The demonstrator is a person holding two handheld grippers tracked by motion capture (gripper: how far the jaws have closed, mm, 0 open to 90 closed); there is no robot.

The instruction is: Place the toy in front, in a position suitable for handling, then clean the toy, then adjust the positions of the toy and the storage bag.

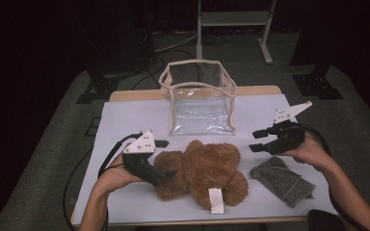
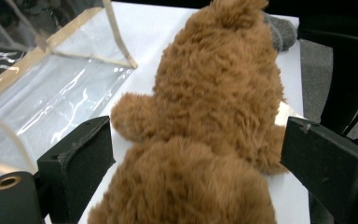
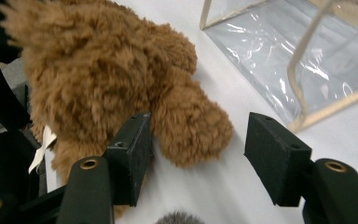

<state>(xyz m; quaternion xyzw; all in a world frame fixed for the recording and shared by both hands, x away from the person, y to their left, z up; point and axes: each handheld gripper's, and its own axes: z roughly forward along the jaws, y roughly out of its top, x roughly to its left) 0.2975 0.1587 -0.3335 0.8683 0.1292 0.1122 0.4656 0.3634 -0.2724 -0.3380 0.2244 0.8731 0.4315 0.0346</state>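
Observation:
A brown teddy bear (image 1: 207, 166) lies on the white table sheet (image 1: 125, 120), with a white tag (image 1: 216, 199) at its near side. My left gripper (image 1: 166, 158) is open at the bear's left end. In the left gripper view the bear (image 2: 214, 93) lies between the spread jaws (image 2: 193, 140), and the pads do not press on it. My right gripper (image 1: 254, 140) hangs open above the table, right of the bear. In the right gripper view its jaws (image 3: 200, 135) frame a furry limb of the bear (image 3: 98, 79) farther off and hold nothing.
A clear plastic bag with beige trim (image 1: 200, 96) stands open behind the bear; it also shows as the bag (image 2: 51, 93) and the bag (image 3: 307, 56). A grey cloth (image 1: 282, 180) lies at the front right, under my right hand. Dark floor surrounds the table.

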